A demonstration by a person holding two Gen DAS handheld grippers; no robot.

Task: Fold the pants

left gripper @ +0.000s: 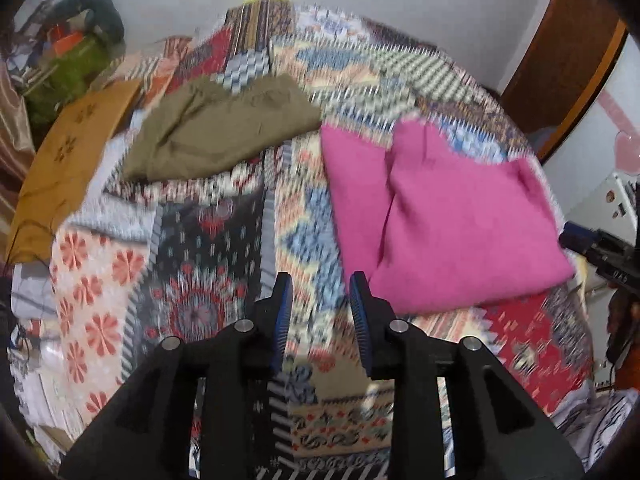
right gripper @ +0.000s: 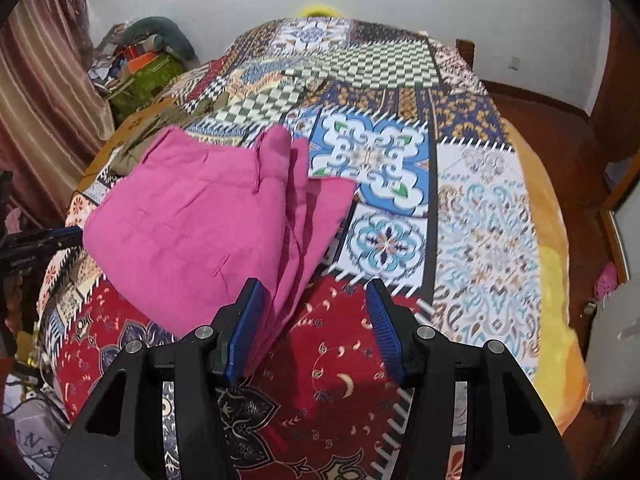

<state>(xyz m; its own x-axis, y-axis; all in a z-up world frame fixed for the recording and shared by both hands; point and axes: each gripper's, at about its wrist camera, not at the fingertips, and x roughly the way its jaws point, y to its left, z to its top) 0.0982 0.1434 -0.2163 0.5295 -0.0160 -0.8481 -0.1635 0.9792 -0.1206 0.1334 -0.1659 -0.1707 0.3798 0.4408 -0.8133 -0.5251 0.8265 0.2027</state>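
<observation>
Pink pants (right gripper: 208, 216): they lie folded into a thick bundle on my patchwork bedspread (right gripper: 480, 208), towards my left side of it; the near layered edge fans out loose, its lowest corner at my right tool.
Risk, the fold: I judge the stacked layers could slide apart if I catch only the top one, because the edges near me are not lined up.
Risk, the spread: a low pinch could pick up the bedspread with the cloth and drag the bundle.
Risk, the neighbour: the olive garment (left gripper: 216, 128) lies near, apart from the pink; a wide sweep could disturb it.
Left gripper (left gripper: 320, 312): my jaws stand narrowly apart with nothing between them, over bare bedspread just beside the pants.
Right gripper (right gripper: 316, 320): my jaws stand moderately apart, gripping nothing; the pants' near corner lies against my left pad (right gripper: 244, 328), though I cannot tell if it truly touches.
</observation>
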